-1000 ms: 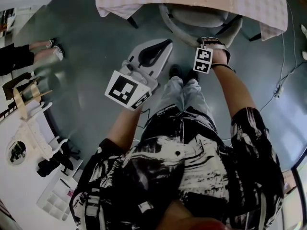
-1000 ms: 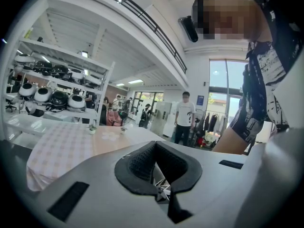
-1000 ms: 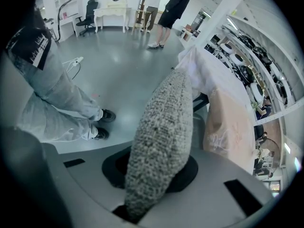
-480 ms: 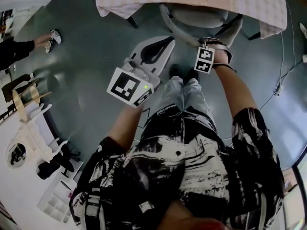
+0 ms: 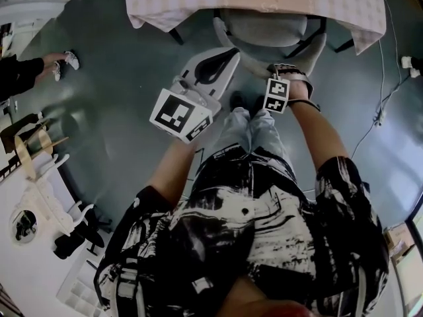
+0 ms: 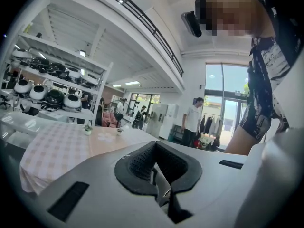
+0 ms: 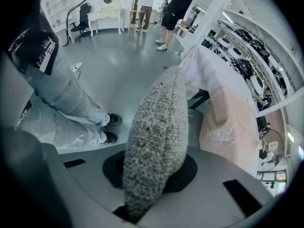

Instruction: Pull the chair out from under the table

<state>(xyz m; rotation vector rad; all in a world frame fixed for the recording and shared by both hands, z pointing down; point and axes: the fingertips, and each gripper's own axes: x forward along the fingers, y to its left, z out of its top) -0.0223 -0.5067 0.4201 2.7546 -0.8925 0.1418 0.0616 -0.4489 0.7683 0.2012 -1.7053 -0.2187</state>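
Right gripper (image 5: 280, 70): aimed steeply down, jaws almost together and pinching the top edge of the backrest (image 7: 159, 113), whose knobbly grey fabric fills the space between the pads. Chair (image 5: 268, 26): grey, upholstered, seat partly tucked beneath the table (image 5: 370, 18), backrest on the person's side and just ahead of the shoes (image 5: 239, 100). Step in hand, by judgement: drawing the chair toward the body, with most of the travel yet to come. Handling notes: keep the pinch firm, since soft padding may slip from narrow pads. Pull level and straight back, not upward, so the legs slide and do not tip. Step backward to make room, as the feet stand close to the chair. Mind that the hanging tablecloth (image 5: 165, 8) does not catch on the chair and drag with it. Left gripper (image 5: 221, 65): held near level beside the chair, jaws pressed together on nothing, touching neither chair nor table. It is free to steady the backrest's other side if the pull skews.
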